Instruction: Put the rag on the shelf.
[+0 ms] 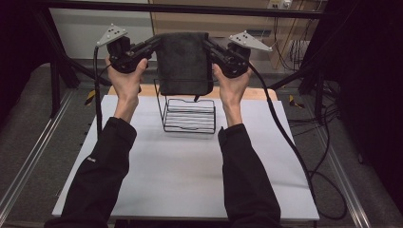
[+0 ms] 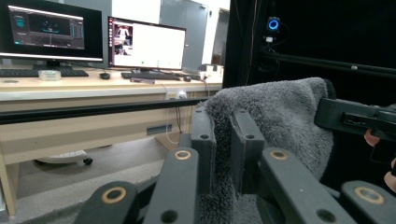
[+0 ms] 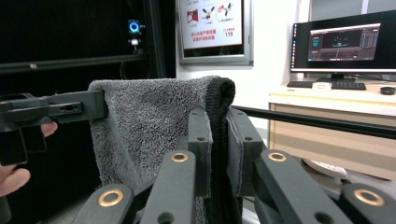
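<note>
A dark grey towel (image 1: 183, 61) hangs folded between my two grippers, high above the table. My left gripper (image 1: 153, 43) is shut on its upper left edge, and my right gripper (image 1: 209, 46) is shut on its upper right edge. In the left gripper view the towel (image 2: 280, 116) is pinched between the jaws of the left gripper (image 2: 223, 140), with the other gripper at the far right. In the right gripper view the towel (image 3: 149, 121) runs between the jaws of the right gripper (image 3: 217, 140). Below the towel a black wire rack (image 1: 188, 115) stands on the white table (image 1: 180, 171).
A black frame bar (image 1: 190, 8) crosses behind the towel. Cables (image 1: 294, 152) trail off the table's right side. Desks with monitors (image 2: 140, 44) stand beyond the work area.
</note>
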Demonstrator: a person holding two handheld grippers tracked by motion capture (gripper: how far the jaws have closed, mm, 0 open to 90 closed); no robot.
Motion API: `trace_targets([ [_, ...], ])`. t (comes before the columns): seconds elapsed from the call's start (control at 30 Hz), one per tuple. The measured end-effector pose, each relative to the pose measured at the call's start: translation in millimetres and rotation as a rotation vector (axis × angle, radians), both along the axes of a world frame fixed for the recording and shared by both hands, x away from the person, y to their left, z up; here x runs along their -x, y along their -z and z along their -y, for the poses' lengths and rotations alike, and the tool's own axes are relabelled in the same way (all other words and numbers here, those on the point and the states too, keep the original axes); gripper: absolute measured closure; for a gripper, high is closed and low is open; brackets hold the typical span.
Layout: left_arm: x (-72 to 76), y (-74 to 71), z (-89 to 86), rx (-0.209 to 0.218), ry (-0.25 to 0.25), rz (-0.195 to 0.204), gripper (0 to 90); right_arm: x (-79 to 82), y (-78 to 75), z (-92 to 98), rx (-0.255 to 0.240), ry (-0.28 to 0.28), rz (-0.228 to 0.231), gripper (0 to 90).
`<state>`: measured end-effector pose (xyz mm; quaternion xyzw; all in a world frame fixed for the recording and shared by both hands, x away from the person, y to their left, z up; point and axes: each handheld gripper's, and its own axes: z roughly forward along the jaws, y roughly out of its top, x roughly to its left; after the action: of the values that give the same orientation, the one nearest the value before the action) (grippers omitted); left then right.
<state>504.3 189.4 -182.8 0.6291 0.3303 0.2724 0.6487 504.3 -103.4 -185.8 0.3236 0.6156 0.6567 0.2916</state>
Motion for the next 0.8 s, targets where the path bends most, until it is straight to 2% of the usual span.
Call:
trace_targets([
  [0.13,5.5,3.1,-0.2,-0.004,0.013,0.006,81.3,4.2,3.1,1.6,0.010,-0.005,-0.005,81.5],
  [0.43,16.0,9.3,2.9,-0.054,0.032,-0.004,81.4,13.7,10.8,7.2,0.029,-0.009,-0.020,81.5],
  [0.6,18.7,12.5,3.0,-0.059,0.045,-0.021,81.3,17.9,14.8,9.5,0.031,-0.016,-0.029,81.5],
  [0.8,23.3,14.9,1.7,-0.067,0.058,-0.022,81.4,23.5,16.7,10.0,0.053,-0.023,-0.024,81.4],
])
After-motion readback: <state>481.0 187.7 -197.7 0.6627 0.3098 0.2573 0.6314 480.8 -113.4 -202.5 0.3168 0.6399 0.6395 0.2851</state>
